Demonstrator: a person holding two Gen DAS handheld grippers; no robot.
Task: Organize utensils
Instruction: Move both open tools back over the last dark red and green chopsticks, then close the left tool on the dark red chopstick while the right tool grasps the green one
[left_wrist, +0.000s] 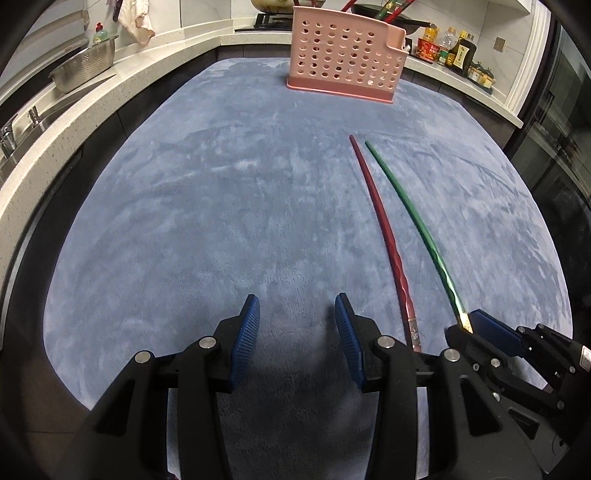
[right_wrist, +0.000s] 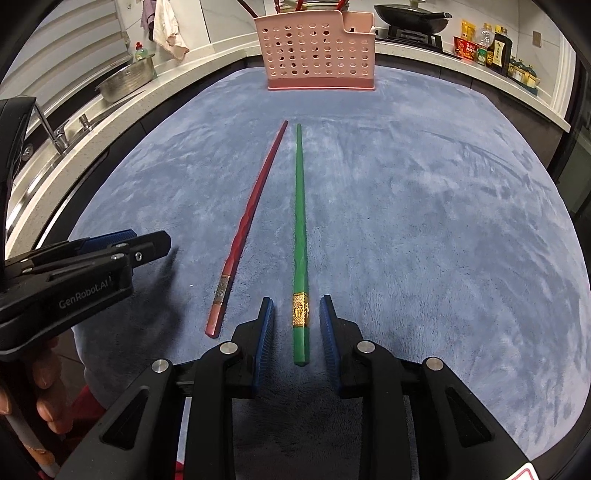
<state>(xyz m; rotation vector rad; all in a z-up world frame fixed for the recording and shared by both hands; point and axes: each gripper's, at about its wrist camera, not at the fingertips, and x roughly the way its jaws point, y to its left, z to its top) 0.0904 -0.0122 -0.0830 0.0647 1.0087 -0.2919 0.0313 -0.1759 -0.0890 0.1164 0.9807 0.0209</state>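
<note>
A red chopstick (left_wrist: 380, 221) (right_wrist: 251, 218) and a green chopstick (left_wrist: 410, 210) (right_wrist: 299, 206) lie side by side on a blue cloth (left_wrist: 221, 203) (right_wrist: 424, 221), thick ends toward me. My right gripper (right_wrist: 296, 301) (left_wrist: 466, 323) straddles the green chopstick's gold-banded end, and a gap shows on each side of it, so the jaws stand open. Just left of the red chopstick's end, my left gripper (left_wrist: 296, 301) (right_wrist: 147, 238) is open over bare cloth with nothing between its fingers. A pink perforated utensil holder (left_wrist: 343, 55) (right_wrist: 317, 51) stands upright at the cloth's far edge, with more chopsticks poking out of it.
A white counter wraps around the cloth. On its left sit a metal colander (left_wrist: 83, 70) and a sink faucet (right_wrist: 55, 133); at the back right are a black wok (right_wrist: 410, 18) and sauce bottles (left_wrist: 450, 48). A person's hand (right_wrist: 44, 398) holds the left gripper.
</note>
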